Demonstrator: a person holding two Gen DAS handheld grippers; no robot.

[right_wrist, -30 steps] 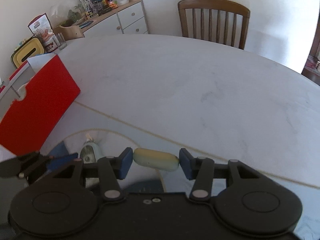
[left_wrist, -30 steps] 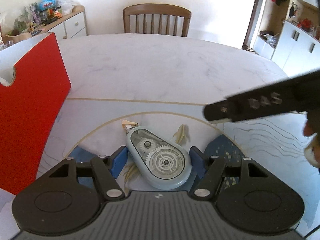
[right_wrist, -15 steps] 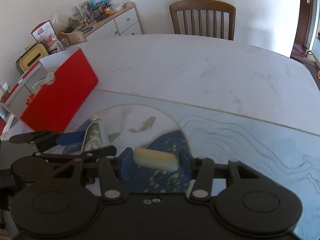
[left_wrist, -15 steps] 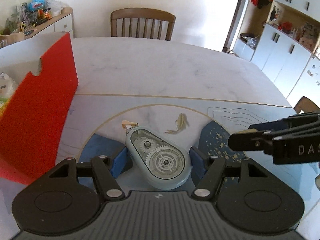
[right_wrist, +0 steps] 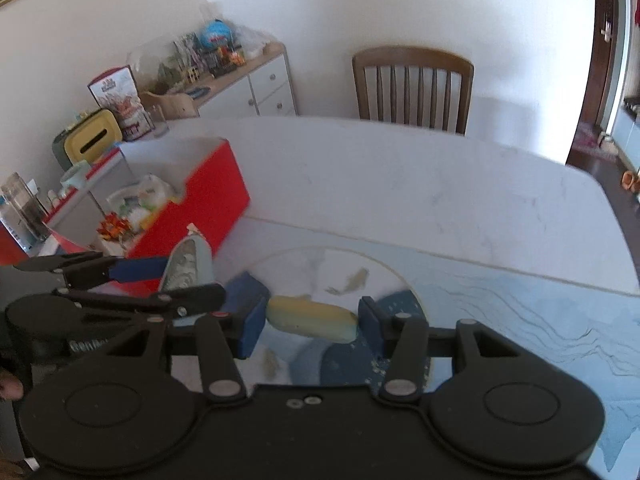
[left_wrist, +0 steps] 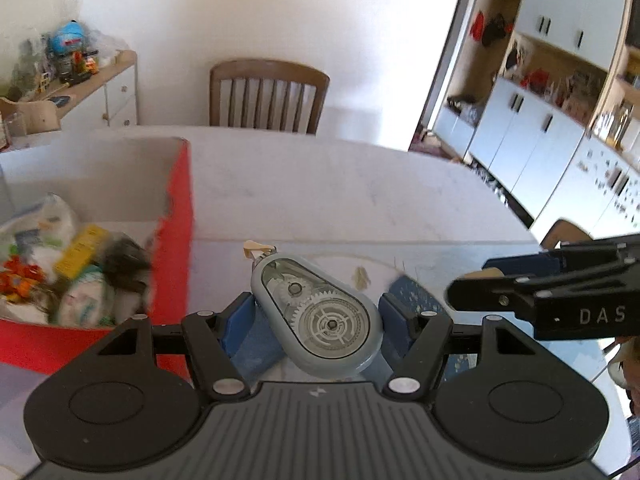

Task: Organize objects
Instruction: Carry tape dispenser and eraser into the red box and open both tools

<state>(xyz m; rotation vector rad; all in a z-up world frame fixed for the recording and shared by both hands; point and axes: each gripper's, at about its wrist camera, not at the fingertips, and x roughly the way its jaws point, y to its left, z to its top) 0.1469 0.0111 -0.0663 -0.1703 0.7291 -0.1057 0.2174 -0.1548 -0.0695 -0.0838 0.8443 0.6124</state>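
Note:
My left gripper (left_wrist: 316, 320) is shut on a pale blue correction tape dispenser (left_wrist: 316, 312) with clear gears showing, held above the mat just right of the red box (left_wrist: 176, 224). From the right wrist view the same dispenser (right_wrist: 188, 264) shows beside the red box (right_wrist: 216, 204). My right gripper (right_wrist: 312, 320) is shut on a pale yellow eraser (right_wrist: 312, 318), held across its blue pads over the table mat (right_wrist: 500, 300). The right gripper's fingers (left_wrist: 520, 292) also reach in from the right of the left wrist view. The box holds several small packets and wrappers.
A white marble table (right_wrist: 400, 176) carries the blue fish-print mat. A wooden chair (right_wrist: 412, 84) stands at the far side. A sideboard (right_wrist: 256, 84) crowded with items lines the left wall; white cabinets (left_wrist: 540, 128) stand on the right. A tissue box (right_wrist: 92, 138) and a glass (right_wrist: 24, 212) sit left of the red box.
Both grippers have risen and moved left toward the red box with their objects still held. The box's open inside has come into view.

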